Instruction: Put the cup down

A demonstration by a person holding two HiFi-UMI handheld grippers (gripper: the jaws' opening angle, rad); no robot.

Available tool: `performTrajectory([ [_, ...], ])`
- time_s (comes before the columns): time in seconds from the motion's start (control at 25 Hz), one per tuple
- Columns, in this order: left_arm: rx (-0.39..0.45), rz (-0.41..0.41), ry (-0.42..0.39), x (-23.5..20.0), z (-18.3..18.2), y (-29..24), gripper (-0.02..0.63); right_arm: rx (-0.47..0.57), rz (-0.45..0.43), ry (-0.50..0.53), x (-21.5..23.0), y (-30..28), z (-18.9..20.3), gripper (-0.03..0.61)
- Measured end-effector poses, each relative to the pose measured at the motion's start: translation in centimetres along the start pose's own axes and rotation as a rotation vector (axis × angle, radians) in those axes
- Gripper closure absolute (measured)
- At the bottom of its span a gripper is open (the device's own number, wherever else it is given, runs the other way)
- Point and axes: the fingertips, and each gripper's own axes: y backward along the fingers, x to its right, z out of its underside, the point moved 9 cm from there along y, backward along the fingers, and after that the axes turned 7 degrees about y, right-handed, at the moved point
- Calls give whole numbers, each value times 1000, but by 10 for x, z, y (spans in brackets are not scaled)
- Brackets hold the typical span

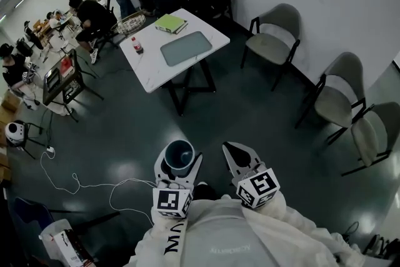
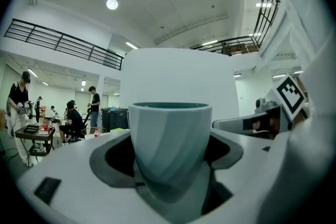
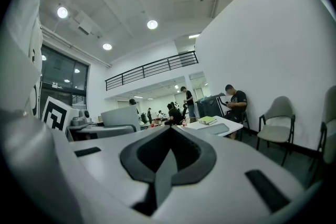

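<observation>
A blue-grey cup (image 1: 179, 155) (image 2: 169, 149) stands upright between the jaws of my left gripper (image 1: 179, 162) (image 2: 170, 165), which is shut on it and held close to the person's chest, high above the dark floor. My right gripper (image 1: 239, 158) (image 3: 168, 162) is beside it on the right, shut with nothing between its jaws. A white table (image 1: 150, 65) (image 3: 231, 126) stands ahead, across the floor, well apart from both grippers.
On the table lie a grey tray (image 1: 185, 47), a green book (image 1: 170, 23) and a red-capped bottle (image 1: 137, 45). Grey chairs (image 1: 272, 44) line the right wall. People sit and stand at the back left. A white cable (image 1: 81, 184) trails on the floor at left.
</observation>
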Motion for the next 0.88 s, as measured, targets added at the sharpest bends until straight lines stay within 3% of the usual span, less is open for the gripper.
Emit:
performTrajectory([
  [0.52, 26, -1, 9, -41, 8, -62, 230, 1, -9, 5, 41, -53, 10, 573],
  [0.88, 11, 8, 2, -107, 20, -144, 230, -38, -6, 15, 86, -157, 19, 574],
])
